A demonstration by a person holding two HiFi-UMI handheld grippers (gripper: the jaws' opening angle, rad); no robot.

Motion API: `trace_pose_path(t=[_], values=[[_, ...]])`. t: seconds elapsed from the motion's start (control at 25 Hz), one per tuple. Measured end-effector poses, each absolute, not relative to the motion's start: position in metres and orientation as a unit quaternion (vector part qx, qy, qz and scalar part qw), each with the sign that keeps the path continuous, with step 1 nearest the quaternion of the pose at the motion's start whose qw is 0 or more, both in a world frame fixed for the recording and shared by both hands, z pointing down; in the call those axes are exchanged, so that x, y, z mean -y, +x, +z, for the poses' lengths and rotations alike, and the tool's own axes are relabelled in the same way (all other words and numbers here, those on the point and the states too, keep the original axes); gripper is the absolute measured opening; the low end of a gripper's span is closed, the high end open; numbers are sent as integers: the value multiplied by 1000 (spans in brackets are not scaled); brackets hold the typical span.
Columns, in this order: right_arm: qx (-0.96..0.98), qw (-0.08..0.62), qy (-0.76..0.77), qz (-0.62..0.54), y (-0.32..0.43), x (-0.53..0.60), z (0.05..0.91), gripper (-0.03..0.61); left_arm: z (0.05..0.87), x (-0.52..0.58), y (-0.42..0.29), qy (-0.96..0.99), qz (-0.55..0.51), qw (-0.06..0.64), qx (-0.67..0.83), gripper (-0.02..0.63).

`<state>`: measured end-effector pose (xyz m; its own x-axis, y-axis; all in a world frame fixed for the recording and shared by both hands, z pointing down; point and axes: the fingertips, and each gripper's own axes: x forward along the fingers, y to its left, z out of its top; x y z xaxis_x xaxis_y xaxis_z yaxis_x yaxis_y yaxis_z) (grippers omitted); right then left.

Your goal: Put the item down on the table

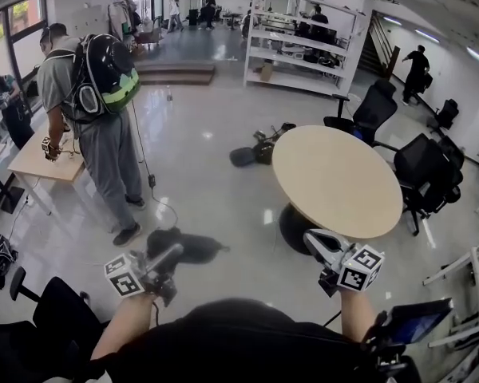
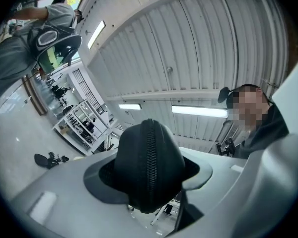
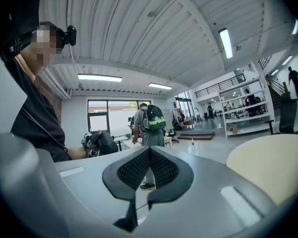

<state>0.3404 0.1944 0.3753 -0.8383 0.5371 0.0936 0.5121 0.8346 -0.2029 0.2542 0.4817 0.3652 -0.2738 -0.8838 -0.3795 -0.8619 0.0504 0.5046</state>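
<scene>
Your left claw (image 1: 174,255) is clamped across the zip of the black pouch (image 2: 149,167), a firm hold for carrying it to the table (image 1: 335,178) ahead on your right. Your right claw (image 1: 313,240) is clenched on nothing, free to help.

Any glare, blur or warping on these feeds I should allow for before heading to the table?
Head view: strong fisheye bend at the edges, lamp glare spots on the glossy floor, round table sharp. Left gripper view: black zippered case blocks the centre, dark but in focus; ceiling lamp blown out. Right gripper view: evenly lit, dark rounded corners.
</scene>
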Motion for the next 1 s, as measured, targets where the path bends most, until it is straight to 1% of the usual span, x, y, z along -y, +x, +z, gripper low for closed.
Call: trace_pose_path(t=[0.16, 0.36, 0.72, 1.0], values=[[952, 71, -287, 77, 272, -237, 370, 15, 367, -521, 188, 595, -340, 16, 728, 262], [948, 88, -296, 74, 210, -254, 377, 15, 374, -539, 128, 583, -348, 20, 734, 262], [937, 96, -322, 93, 99, -215, 404, 15, 398, -513, 38, 551, -350, 30, 757, 262], [921, 86, -367, 100, -29, -143, 395, 15, 376, -444, -49, 520, -333, 12, 786, 262]])
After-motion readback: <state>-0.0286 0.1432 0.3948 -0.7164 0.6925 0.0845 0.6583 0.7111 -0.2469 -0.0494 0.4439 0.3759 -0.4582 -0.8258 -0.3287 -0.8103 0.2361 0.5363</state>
